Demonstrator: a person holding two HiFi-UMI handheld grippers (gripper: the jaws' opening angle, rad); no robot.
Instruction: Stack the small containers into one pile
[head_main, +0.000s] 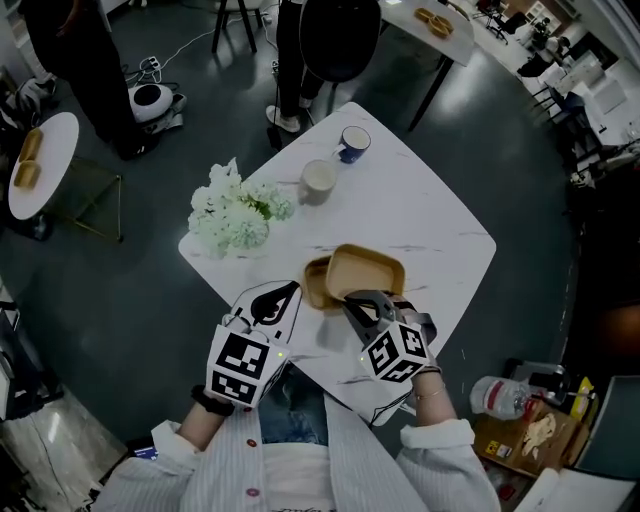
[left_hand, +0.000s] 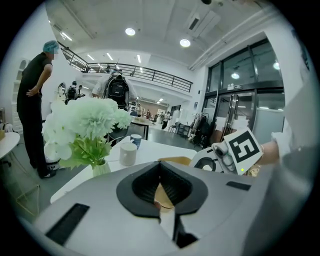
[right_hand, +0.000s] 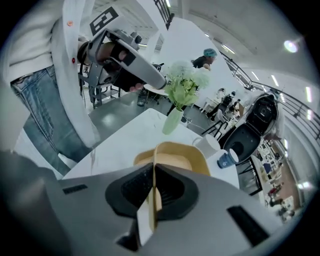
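The upper container (head_main: 366, 270), a tan rounded-rectangle tray, sits open side up near the 6 o'clock corner of the white counter (head_main: 440, 210). Its long axis runs roughly from 10 o'clock to 4 o'clock in the head view. The right tool (head_main: 362, 303) is clamped on the tray's 6 o'clock rim. In the right gripper view the thin tan wall stands upright between the closed jaws. The tray overlaps the lower container (head_main: 317, 284), also tan, which peeks out at its 9 o'clock side. Whether the two touch cannot be told.

The left tool (head_main: 288, 292) points toward 1 o'clock, just beside the lower container's 8 o'clock edge. Its jaws are narrow, meeting at the tips with nothing caught between them.

Toward 10 o'clock stands a bunch of pale flowers (head_main: 235, 215). A white mug (head_main: 318, 180) and a blue cup (head_main: 352, 142) lie toward 12 o'clock.
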